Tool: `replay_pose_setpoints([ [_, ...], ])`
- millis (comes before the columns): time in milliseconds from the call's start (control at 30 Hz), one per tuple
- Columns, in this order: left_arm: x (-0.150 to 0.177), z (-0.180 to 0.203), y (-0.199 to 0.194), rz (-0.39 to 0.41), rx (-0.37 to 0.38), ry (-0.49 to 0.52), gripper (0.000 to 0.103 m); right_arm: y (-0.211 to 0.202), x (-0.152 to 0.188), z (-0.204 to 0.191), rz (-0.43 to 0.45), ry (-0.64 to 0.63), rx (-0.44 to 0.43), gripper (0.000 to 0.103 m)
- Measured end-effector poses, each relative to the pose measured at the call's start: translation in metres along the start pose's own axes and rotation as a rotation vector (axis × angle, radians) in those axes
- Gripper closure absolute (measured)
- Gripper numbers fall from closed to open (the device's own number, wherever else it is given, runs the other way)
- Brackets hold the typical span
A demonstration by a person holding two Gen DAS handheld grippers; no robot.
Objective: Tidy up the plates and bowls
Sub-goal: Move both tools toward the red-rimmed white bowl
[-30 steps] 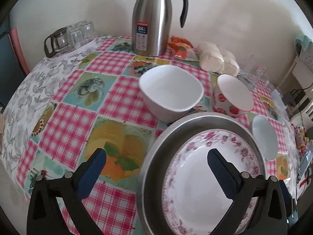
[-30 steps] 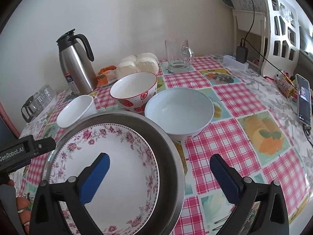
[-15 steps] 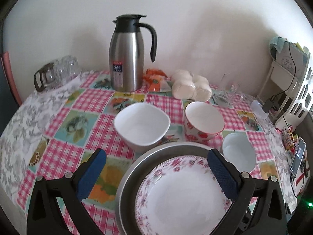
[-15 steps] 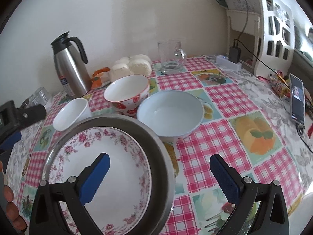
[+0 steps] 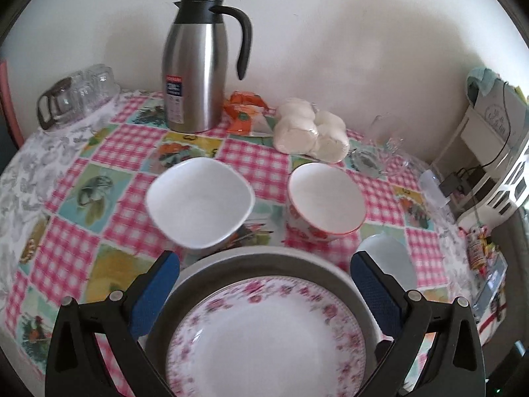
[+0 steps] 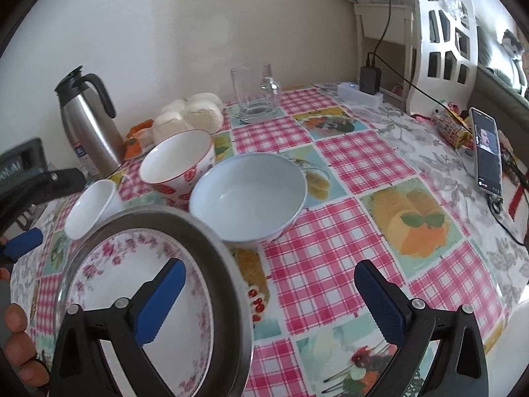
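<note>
On the bench's left side, past my left gripper (image 5: pixel 264 284), sits the square bowl (image 5: pixel 200 200); its jaws stand wide apart and hold nothing, straddling the near rim of the pan (image 5: pixel 264 259), not touching it as far as I can tell. Inside the pan lies the floral plate (image 5: pixel 264 340). Behind it, moving right, come the strawberry bowl (image 5: pixel 325 201) and then the blue bowl (image 6: pixel 248 197), close to one another and just beside the pan's far edge. My right gripper (image 6: pixel 267 301) hangs above the pan's right rim, jaws equally wide and empty, one finger over the plate and the other over bare cloth. The flask (image 5: pixel 196 63) and glass mug (image 6: pixel 256 92) stand at the back, well clear.

I judge the plate stacked and the bowls still to gather. The next move calls for closing on one bowl's rim, probably the blue bowl for the right gripper, lifting it without knocking its neighbour.
</note>
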State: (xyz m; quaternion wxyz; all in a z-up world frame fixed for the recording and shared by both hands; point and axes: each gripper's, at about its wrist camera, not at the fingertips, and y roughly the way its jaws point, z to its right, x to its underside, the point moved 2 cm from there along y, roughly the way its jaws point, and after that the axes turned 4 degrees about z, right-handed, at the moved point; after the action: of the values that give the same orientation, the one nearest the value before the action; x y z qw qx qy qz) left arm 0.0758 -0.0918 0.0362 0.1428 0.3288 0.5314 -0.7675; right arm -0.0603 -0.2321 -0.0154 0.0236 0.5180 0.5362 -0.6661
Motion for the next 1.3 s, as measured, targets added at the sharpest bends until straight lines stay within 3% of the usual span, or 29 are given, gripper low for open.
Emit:
replay_pose_setpoints([
  [433, -0.019, 0.008, 0.027, 0.019, 0.026, -0.006, 0.000, 0.020, -0.033, 0.003, 0.015, -0.011, 0.068, 0.000],
  [1000, -0.038, -0.002, 0.057, 0.023, 0.155, -0.101, 0.000, 0.041, -0.090, -0.001, -0.024, -0.049, 0.070, 0.000],
  [1300, -0.044, 0.003, 0.068, 0.001, 0.206, -0.109, 0.000, 0.047, -0.112, 0.006, -0.059, -0.060, 0.028, 0.000],
])
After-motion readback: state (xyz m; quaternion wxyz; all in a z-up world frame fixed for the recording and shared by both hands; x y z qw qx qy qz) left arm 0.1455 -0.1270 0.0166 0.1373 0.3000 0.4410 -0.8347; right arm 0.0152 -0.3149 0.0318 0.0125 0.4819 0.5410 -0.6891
